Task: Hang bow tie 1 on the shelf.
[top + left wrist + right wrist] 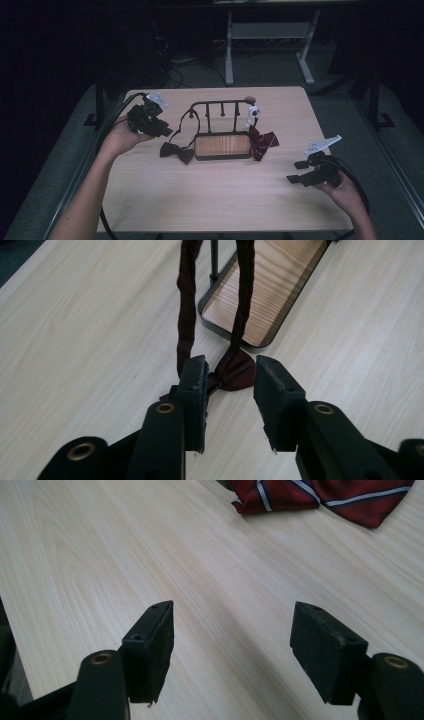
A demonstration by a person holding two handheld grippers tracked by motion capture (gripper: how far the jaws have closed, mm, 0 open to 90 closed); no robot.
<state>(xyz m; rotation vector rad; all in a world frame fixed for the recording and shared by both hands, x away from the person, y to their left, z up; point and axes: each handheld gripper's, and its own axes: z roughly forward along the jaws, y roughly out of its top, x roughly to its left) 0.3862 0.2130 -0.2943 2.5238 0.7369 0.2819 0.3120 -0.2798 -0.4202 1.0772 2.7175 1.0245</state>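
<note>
Your left tongs [161, 131] stand part-spread with nothing pinched, pointing right toward the dark maroon fabric bow tie [176, 151] lying on the pale wooden bench [210, 195], just left of the black wire rack with the wood-grain tray base [222, 145]. The bow lies just beyond the tips; its strap runs up and away to the rack's rail, long axis roughly in line with your reach. Your right tongs [295, 171] rest wide apart and empty at the near right, beside the red striped necktie [262, 141], so your left hand is far nearer
</note>
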